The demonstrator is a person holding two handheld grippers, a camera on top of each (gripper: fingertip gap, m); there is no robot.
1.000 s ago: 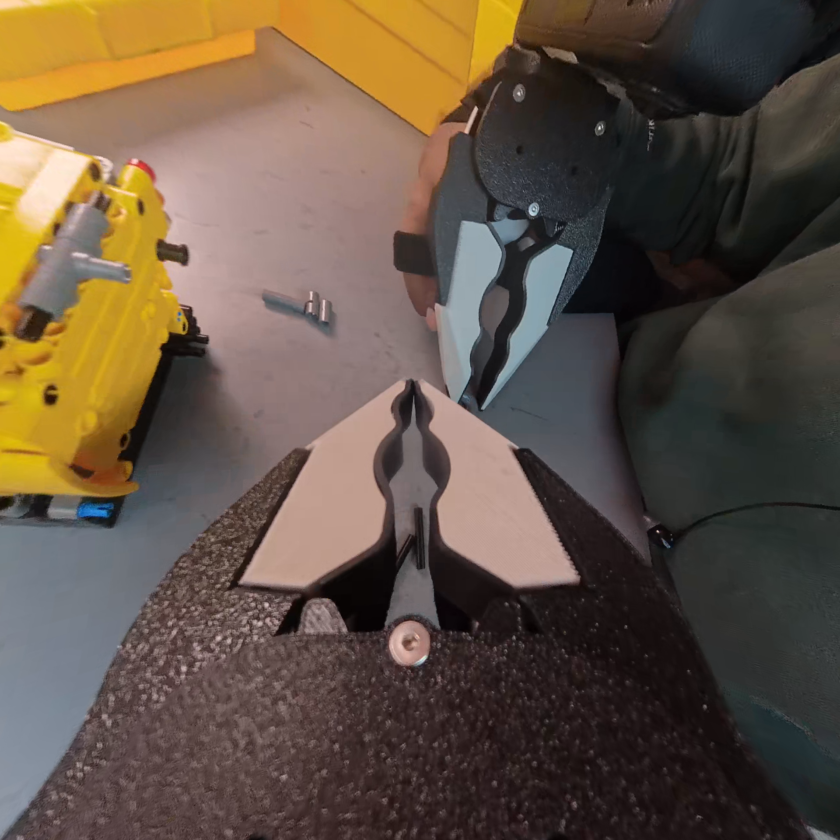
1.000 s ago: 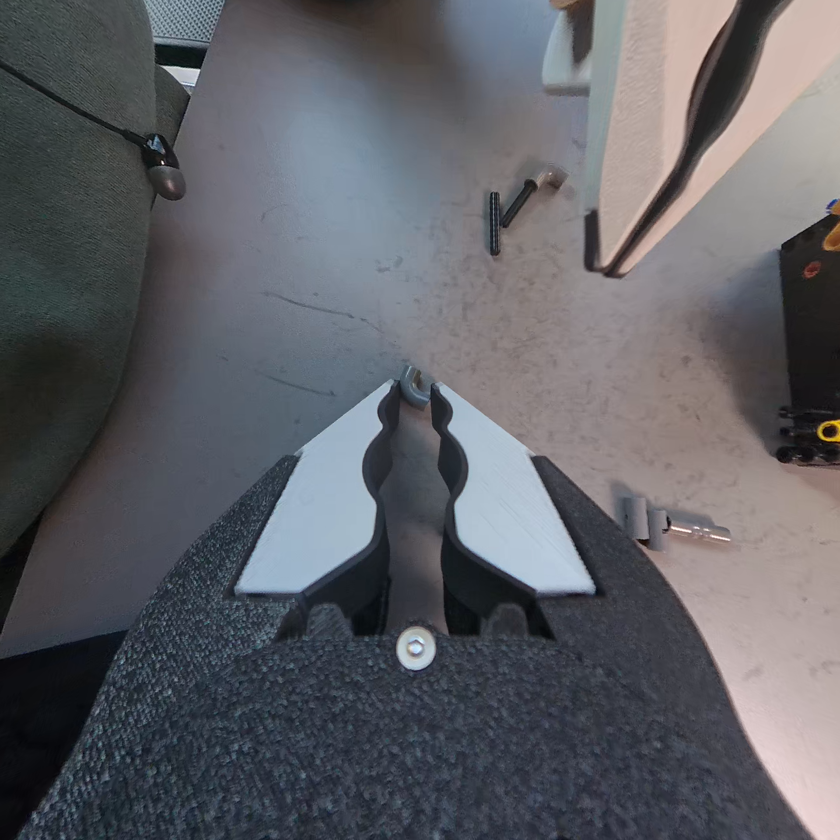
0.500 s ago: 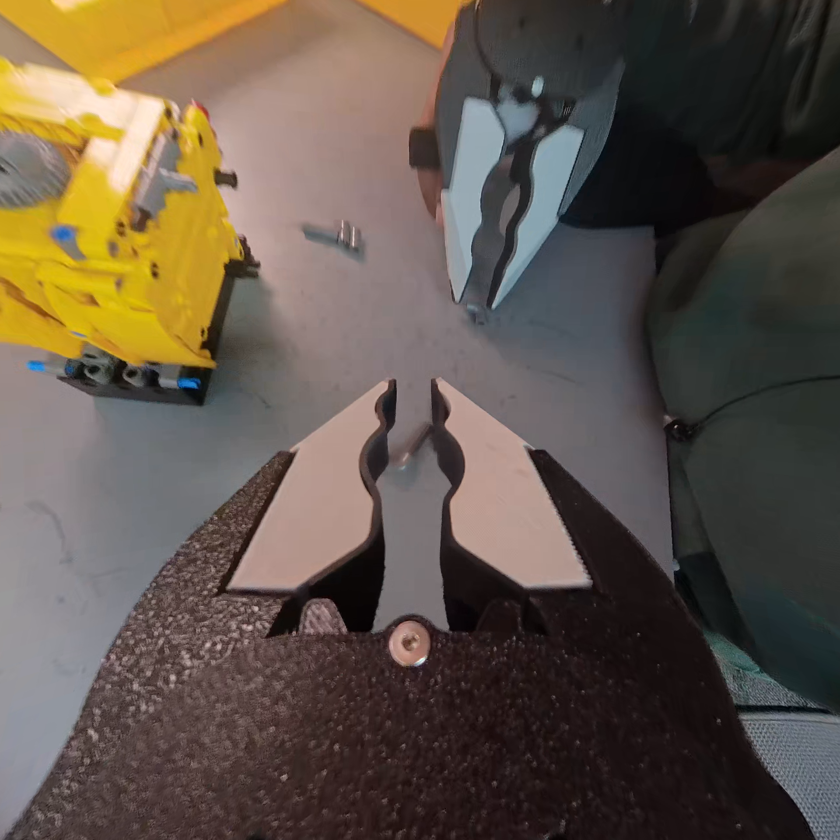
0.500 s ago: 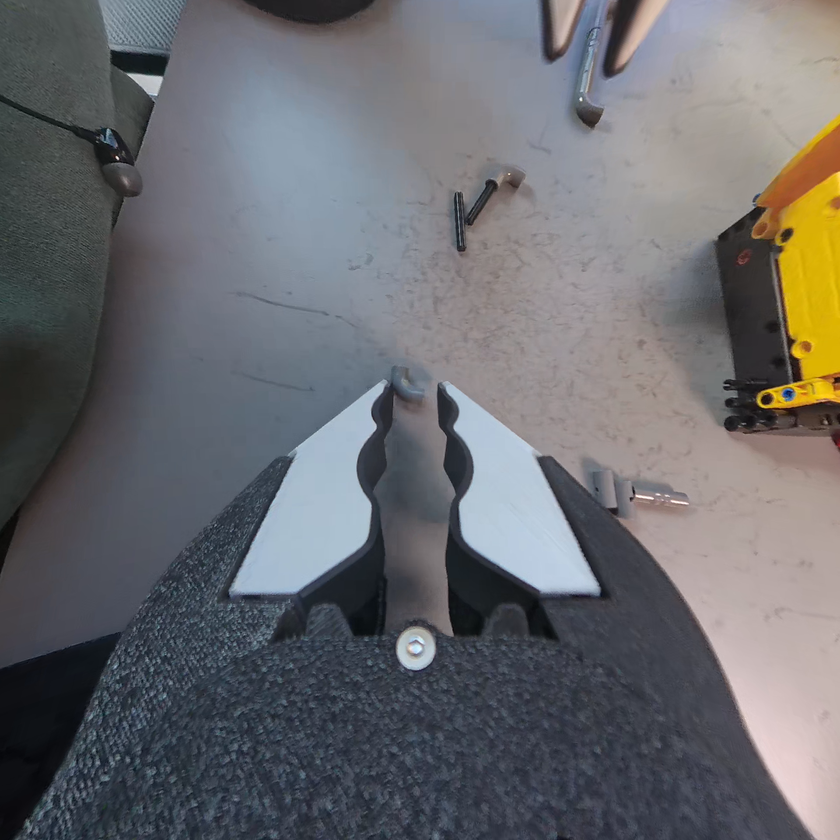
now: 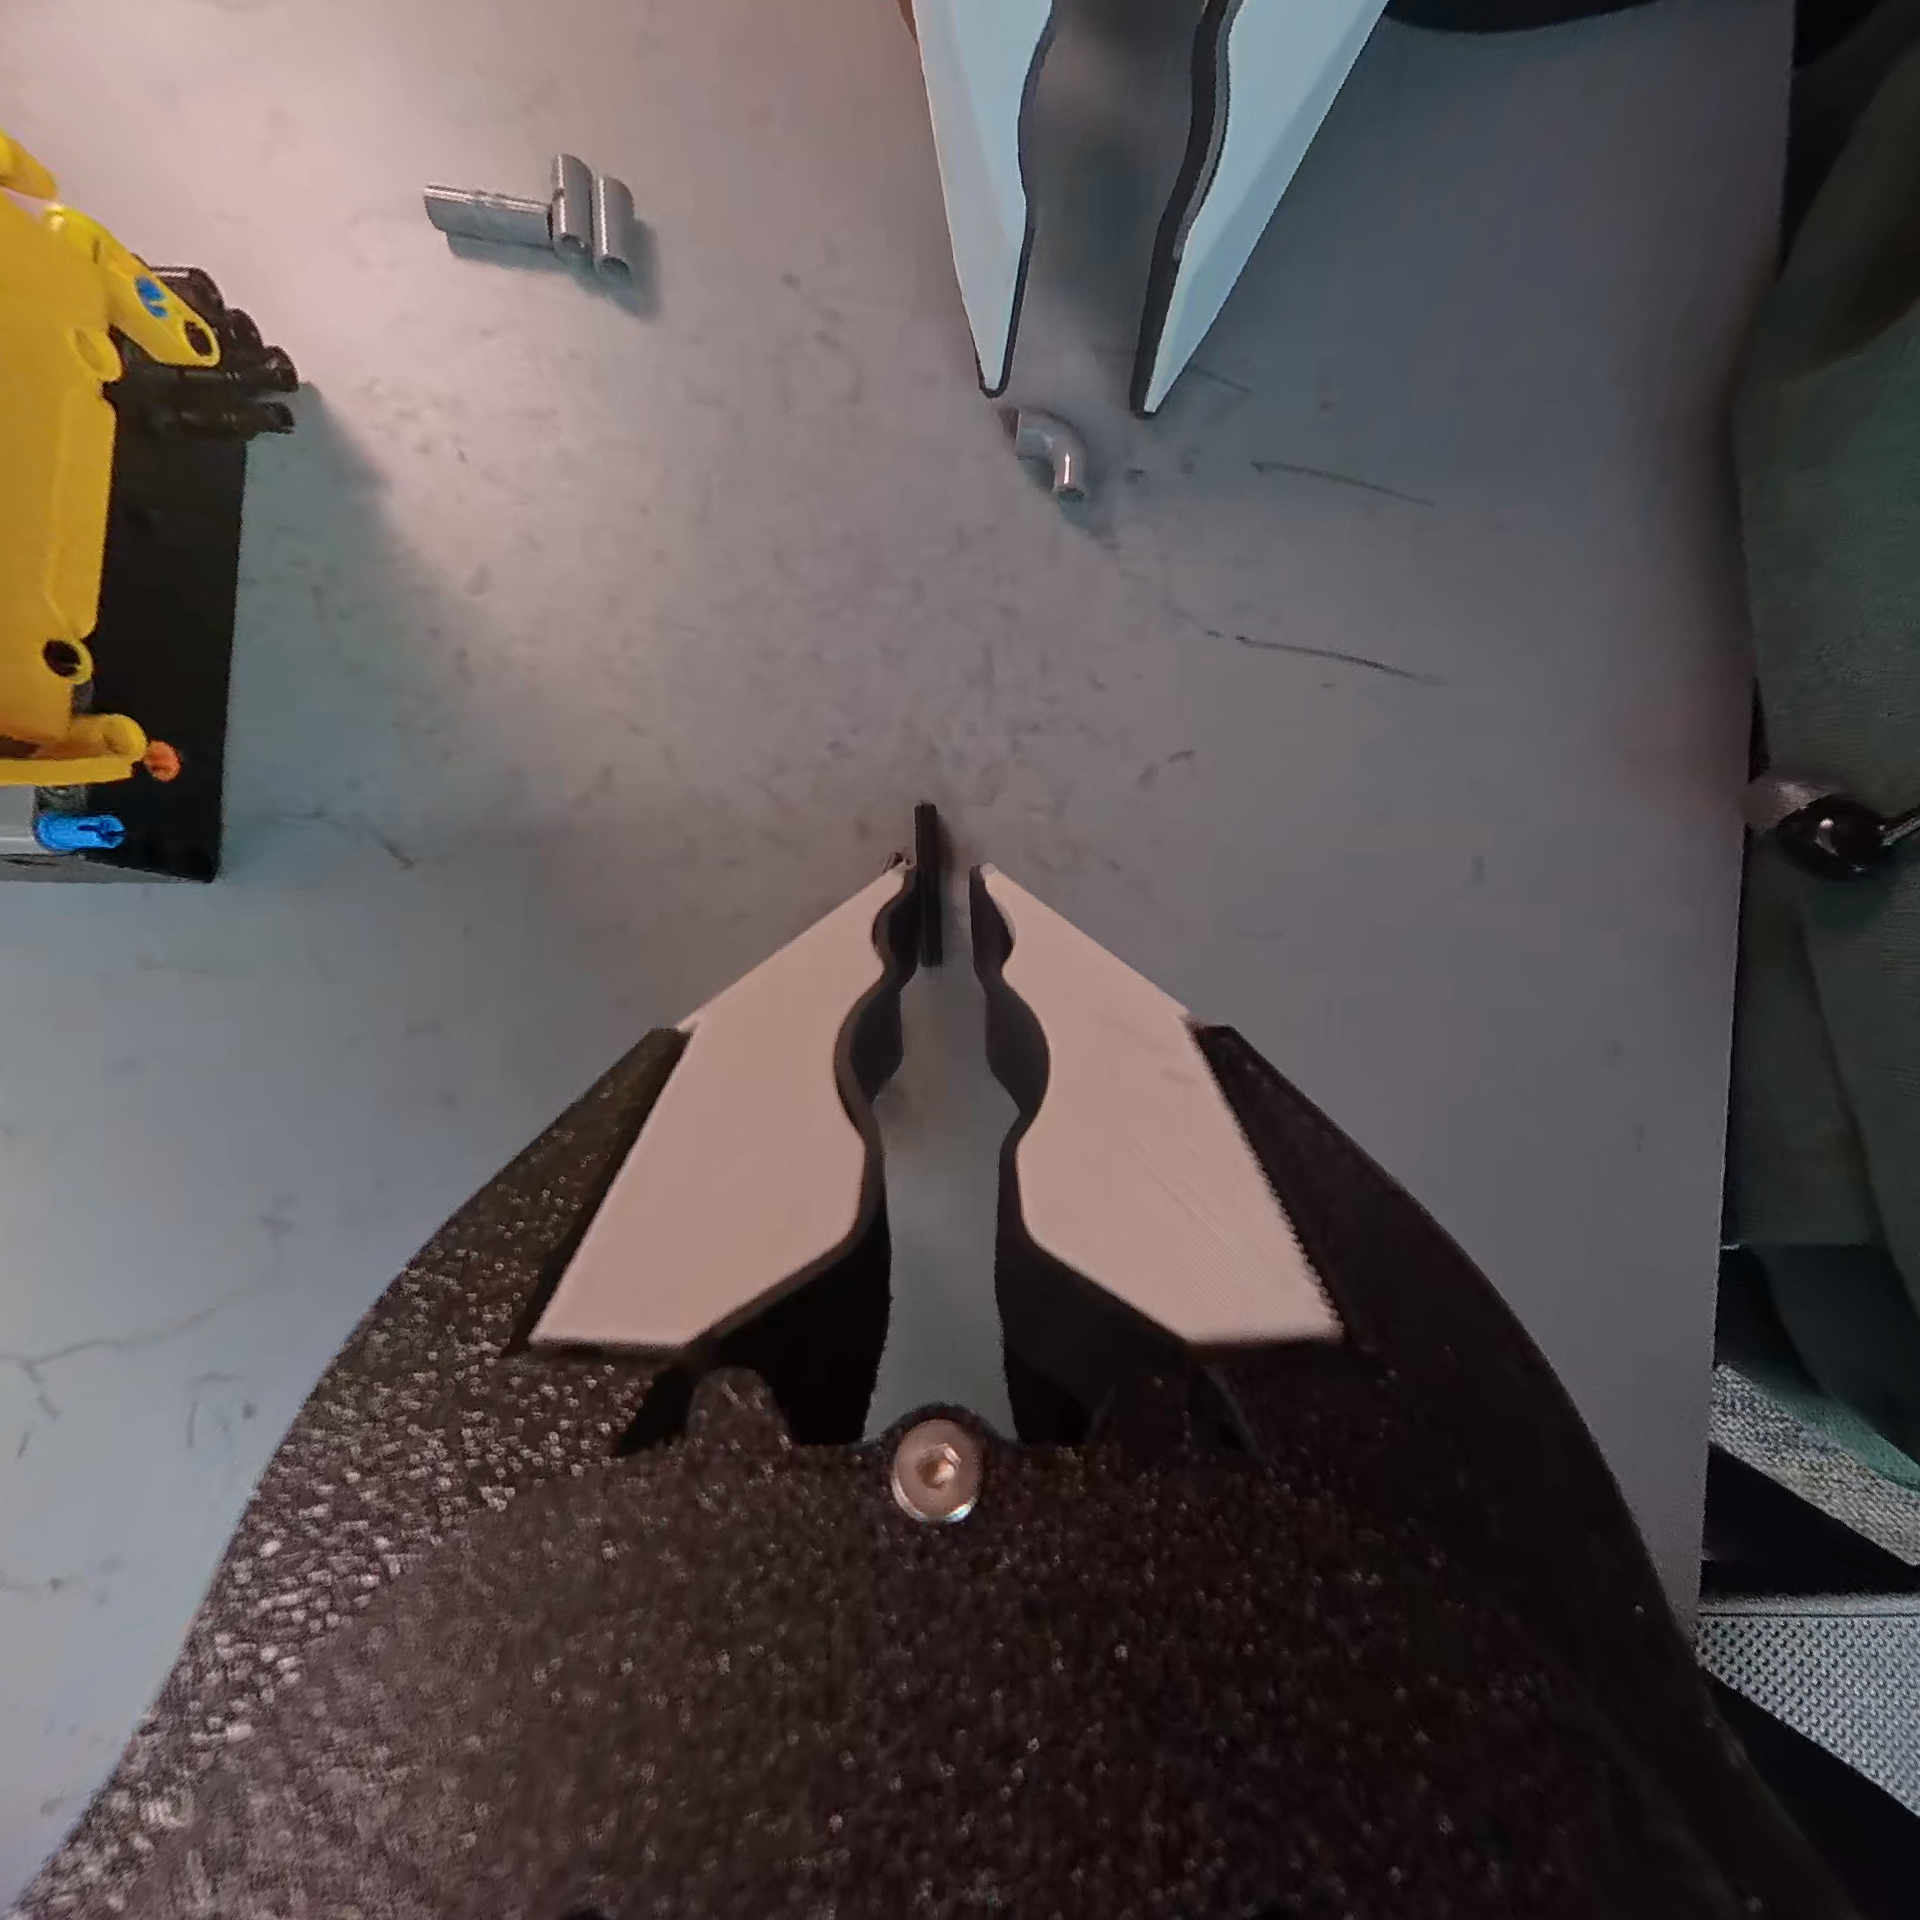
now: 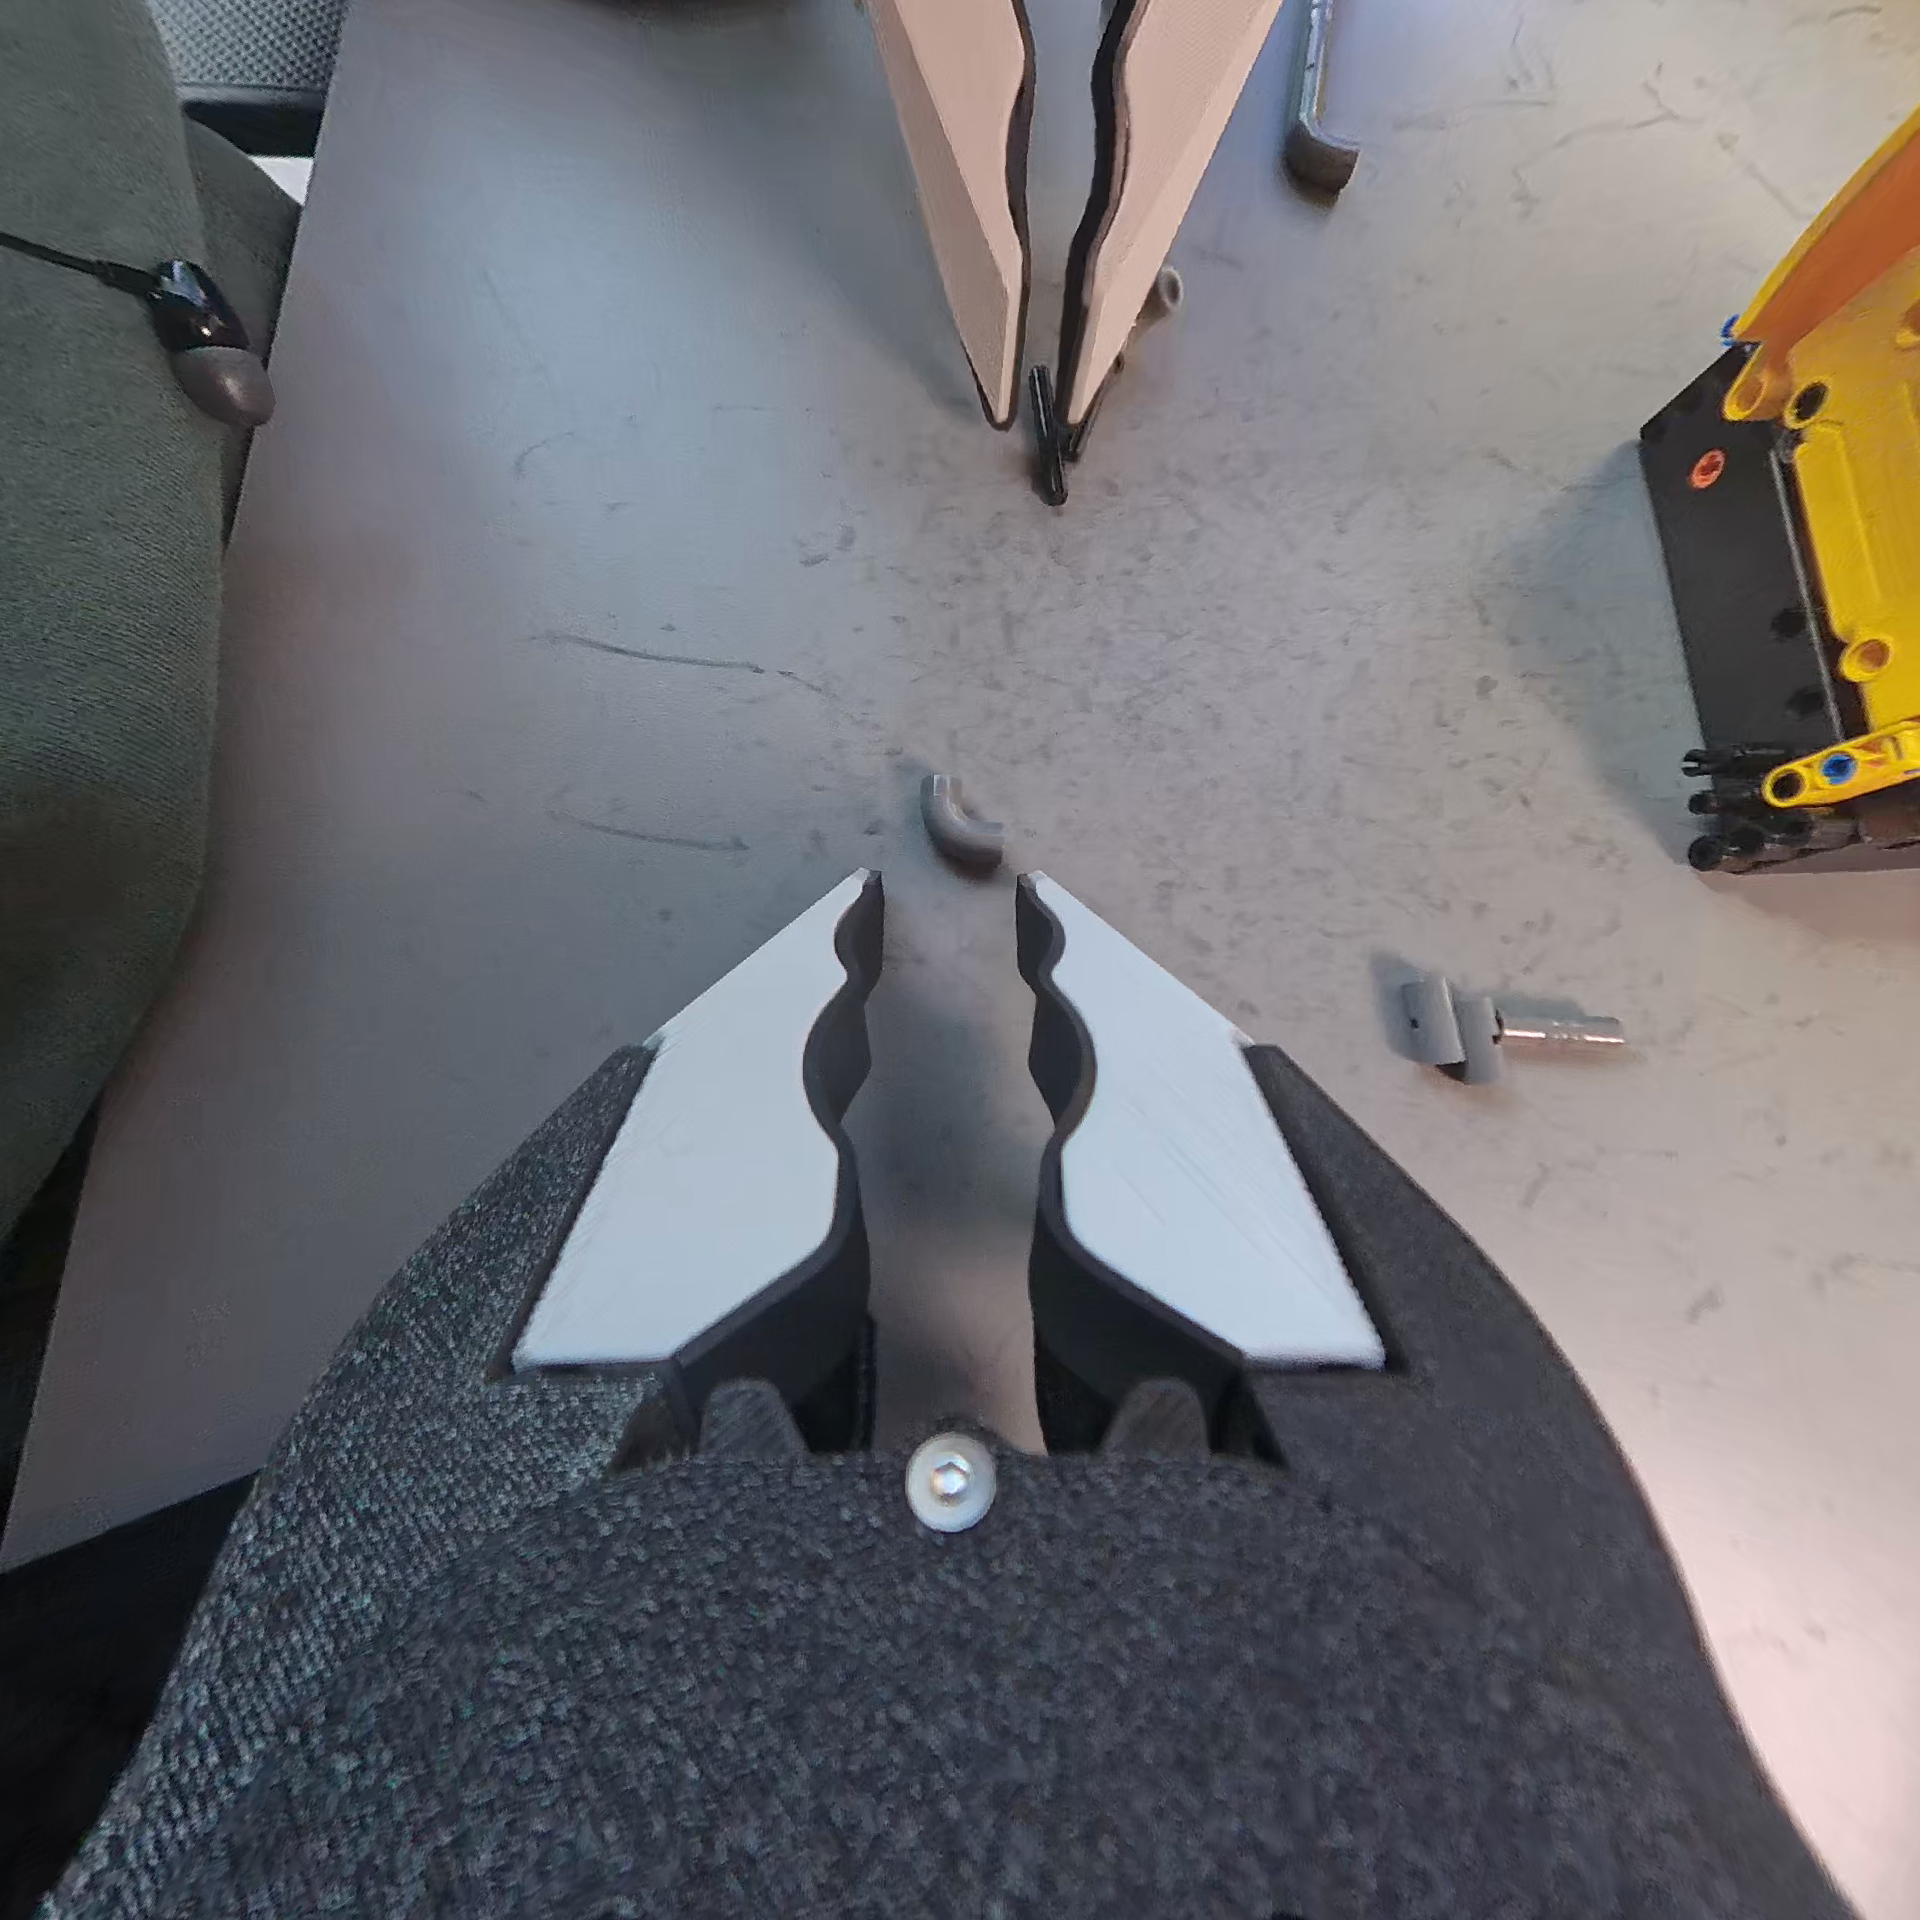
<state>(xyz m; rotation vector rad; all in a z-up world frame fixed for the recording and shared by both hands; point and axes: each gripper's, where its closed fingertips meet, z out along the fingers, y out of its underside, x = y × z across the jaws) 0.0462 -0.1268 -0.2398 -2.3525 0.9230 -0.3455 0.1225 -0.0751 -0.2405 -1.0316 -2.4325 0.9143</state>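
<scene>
The left gripper (image 5: pixel 935 873) has its jaws nearly closed around a thin black axle rod (image 5: pixel 925 883), which lies lengthwise in the narrow gap with its far end poking out past the tips; whether both jaws actually press on it cannot be told. In the right wrist view the same rod (image 6: pixel 1047 436) juts from between those tips, low over the grey table (image 5: pixel 623 623). Ahead of these jaws and a little to the right, a small grey elbow piece (image 5: pixel 1051 454) lies on the table, just short of the right gripper's tips. The right gripper (image 6: pixel 948 878) has its jaws released, holding nothing, with the elbow piece (image 6: pixel 961 831) lying just beyond the gap between its tips. To the right of these jaws rests a grey connector with a metal pin (image 6: pixel 1496 1029), apart from everything else. Farther right stands a yellow and black brick-built model (image 6: pixel 1808 623). Far ahead, to the right of the opposing jaws, lies a grey rod with a bent end (image 6: pixel 1314 114). To the left, off the table edge, is green fabric (image 6: pixel 94 675) with a black cord toggle (image 6: pixel 208 332)
</scene>
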